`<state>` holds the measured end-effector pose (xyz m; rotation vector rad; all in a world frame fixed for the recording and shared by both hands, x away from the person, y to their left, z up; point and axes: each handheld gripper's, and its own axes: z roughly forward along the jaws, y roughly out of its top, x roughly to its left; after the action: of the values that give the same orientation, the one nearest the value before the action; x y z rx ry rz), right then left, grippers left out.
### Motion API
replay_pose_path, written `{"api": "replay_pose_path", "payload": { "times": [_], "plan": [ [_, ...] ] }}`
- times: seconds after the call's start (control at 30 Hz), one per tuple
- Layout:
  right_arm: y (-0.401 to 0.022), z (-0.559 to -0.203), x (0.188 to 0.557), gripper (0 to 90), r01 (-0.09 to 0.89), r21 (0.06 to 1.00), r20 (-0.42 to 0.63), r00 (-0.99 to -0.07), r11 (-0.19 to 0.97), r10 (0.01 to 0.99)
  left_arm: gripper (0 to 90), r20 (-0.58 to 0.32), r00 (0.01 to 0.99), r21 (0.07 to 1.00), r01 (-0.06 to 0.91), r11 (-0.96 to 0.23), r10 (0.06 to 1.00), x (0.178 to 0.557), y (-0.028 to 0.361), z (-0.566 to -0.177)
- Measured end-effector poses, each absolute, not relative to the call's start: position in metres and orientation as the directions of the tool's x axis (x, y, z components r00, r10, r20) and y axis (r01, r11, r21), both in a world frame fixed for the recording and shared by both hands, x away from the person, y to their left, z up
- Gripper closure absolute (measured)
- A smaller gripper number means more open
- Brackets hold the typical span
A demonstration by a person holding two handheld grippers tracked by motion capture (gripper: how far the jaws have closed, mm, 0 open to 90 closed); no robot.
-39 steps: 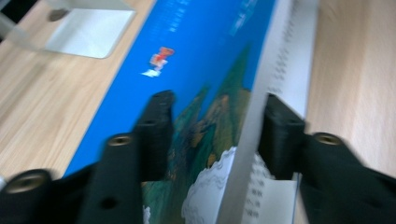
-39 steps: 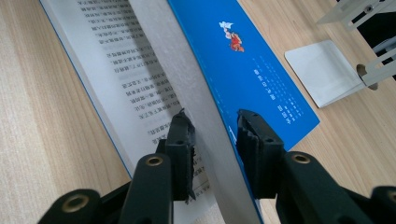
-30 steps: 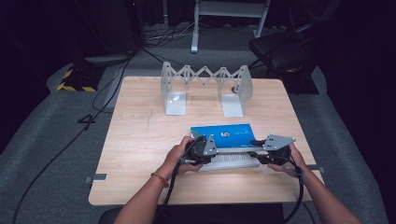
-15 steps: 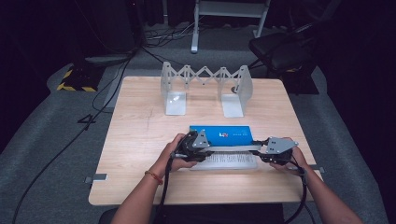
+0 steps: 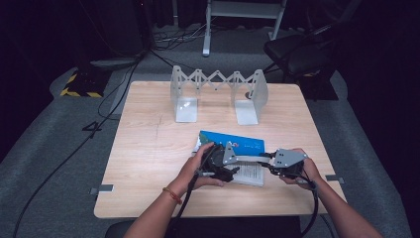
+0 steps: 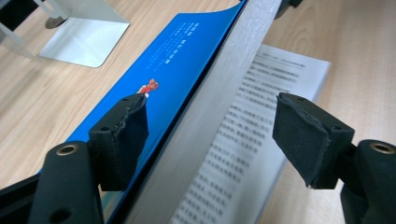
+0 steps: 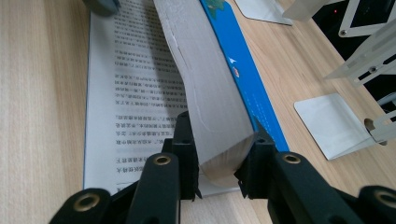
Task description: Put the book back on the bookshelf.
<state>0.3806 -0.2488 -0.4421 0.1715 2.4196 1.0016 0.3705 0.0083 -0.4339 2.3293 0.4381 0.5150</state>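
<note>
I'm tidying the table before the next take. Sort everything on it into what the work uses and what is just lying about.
In use:
- blue book, open, a thick block of pages lifted off the printed page
- right tool, shut on that block's corner
- left tool, jaws just opening, astride the block without pressing it

Lying about:
- folding metal book rack at the far edge

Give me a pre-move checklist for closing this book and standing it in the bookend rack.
1. Right gripper clamped on the lifted block of pages: ok.
2. Left gripper gripping the book: not ok; its jaws have just been opening and the pads stand clear of the pages.
3. Blue cover free to fold shut: ok.
4. Bottom page lying flat: ok.
5. Slot of the expanding bookend rack free: ok.
6. Spine undamaged: cannot tell.
</note>
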Motion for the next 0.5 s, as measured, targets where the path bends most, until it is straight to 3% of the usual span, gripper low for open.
{"api": "replay_pose_path", "payload": {
  "times": [0.07, 0.23, 0.5],
  "plan": [
    [-0.246, -0.441, 0.38, 72.3, -0.063, 0.693, -0.398, -0.864, 0.718, 0.308, 24.3, 0.256, 0.857, 0.687, 0.163, -0.708, 0.447, 0.371, 0.004, -0.437],
    [-0.239, -0.437, 0.377, 72.7, -0.055, 0.689, -0.398, -0.861, 0.722, 0.315, 28.9, 0.252, 0.848, 0.699, 0.173, -0.694, 0.465, 0.373, 0.001, -0.44],
    [-0.231, -0.432, 0.375, 72.7, -0.041, 0.678, -0.403, -0.856, 0.734, 0.324, 53.3, 0.257, 0.839, 0.721, 0.164, -0.673, 0.48, 0.376, 0.004, -0.441]
  ]
}}
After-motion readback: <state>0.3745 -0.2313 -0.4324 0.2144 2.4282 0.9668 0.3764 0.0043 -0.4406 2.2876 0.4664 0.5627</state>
